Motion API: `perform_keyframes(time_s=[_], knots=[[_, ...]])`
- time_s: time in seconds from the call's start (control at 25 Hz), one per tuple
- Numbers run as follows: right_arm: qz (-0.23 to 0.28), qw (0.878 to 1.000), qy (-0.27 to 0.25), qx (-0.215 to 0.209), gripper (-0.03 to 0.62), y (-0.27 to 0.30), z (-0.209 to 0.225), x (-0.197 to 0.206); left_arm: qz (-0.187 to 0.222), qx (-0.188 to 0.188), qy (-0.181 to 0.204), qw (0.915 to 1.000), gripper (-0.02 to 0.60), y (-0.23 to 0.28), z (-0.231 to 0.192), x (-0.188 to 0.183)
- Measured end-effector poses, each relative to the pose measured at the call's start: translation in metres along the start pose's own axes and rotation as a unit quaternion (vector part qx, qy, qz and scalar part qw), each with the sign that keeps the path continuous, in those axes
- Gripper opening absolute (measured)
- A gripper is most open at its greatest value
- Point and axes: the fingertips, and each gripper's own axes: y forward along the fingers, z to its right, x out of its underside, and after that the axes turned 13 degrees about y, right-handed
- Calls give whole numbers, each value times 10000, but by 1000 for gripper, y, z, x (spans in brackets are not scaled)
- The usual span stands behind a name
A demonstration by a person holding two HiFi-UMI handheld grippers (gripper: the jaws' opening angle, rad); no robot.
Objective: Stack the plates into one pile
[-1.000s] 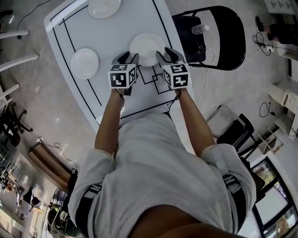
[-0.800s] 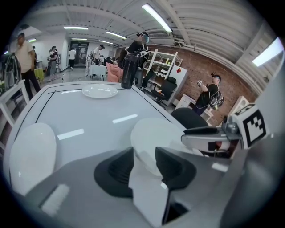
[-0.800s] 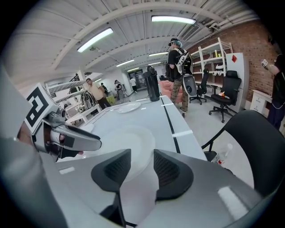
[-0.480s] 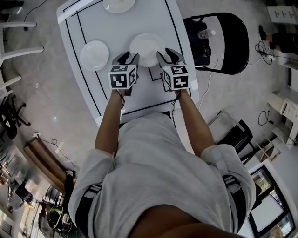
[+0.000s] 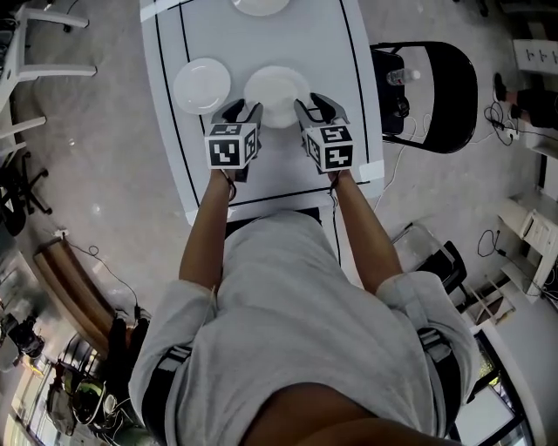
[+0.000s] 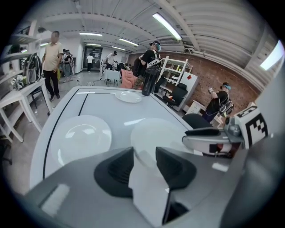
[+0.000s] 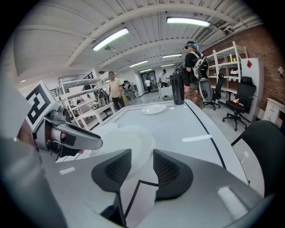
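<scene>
**Head view.** The left gripper (image 5: 241,109) and right gripper (image 5: 316,104) both have their jaws apart. They flank the middle plate (image 5: 277,91), one at each side of its rim. Over the last second this plate has kept its place between the grippers. Meanwhile the left plate (image 5: 202,84) has gone from well apart to just beside it. The middle plate is therefore judged to be in transit across the surface (image 5: 336,61), braced between the grippers. The far plate (image 5: 260,4) is untouched.

**Left gripper view.** The jaws stand wide. The middle plate's rim enters the gap, and no pad is seen clamping it. The left plate lies ahead, to the left.

**Right gripper view.** The jaws are apart and the same rim sits at the gap.

**Meaning.** The first stack is not yet made. The next step is likely to be setting the plate down over the left plate.
</scene>
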Motion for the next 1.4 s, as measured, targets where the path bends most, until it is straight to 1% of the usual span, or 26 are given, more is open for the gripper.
perform_keyframes(time_s=[0.24,0.44,0.96,1.12,1.4], knots=[[-57,9995,-214,-210,158,7,-37,4,56,-185,-243,9995,146,-25,-25,17],[-115,9979,-575,-278,156,9,-68,9,187,-333,-441,9983,146,-47,-43,27],[-179,9940,-904,-582,156,33,-137,2,341,-667,-763,9943,147,-85,-102,45],[-225,9933,-947,-619,156,45,-149,-1,299,-700,-822,9937,147,-86,-117,48],[-248,9942,-866,-585,156,62,-157,-7,216,-666,-781,9945,149,-80,-135,47]])
